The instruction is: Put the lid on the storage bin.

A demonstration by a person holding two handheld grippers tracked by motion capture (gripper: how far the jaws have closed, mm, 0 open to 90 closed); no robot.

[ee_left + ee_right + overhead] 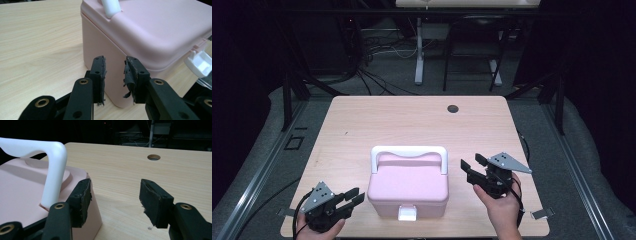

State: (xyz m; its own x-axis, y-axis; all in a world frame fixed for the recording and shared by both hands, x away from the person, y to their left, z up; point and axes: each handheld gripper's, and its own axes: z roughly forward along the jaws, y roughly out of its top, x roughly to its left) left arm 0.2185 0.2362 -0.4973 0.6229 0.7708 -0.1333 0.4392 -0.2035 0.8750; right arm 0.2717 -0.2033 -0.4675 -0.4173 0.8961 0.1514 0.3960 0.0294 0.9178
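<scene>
Desk (362, 120): near edge cut off by frame. Pink box (408, 186) at near-edge centre, lid shut, contents hidden; white latch (407, 213) faces near edge. Left gripper (353, 196) jaws spread, empty, beside box. Right gripper (471, 168) jaws spread, empty, beside box.

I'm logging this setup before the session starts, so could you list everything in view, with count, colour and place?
storage box: one, pink, lid shut, near the table's front edge, between the two grippers
handle: one, white, standing upright over the box's rear
latch: one, white, on the box's front
table: one, light wood, with a round hole near its far edge
desk legs: white, on the floor beyond the table
left gripper: one, black, left of the box, fingers apart, nothing between them
right gripper: one, black, right of the box, fingers apart, nothing between them
hands: two, at the bottom edge
</scene>
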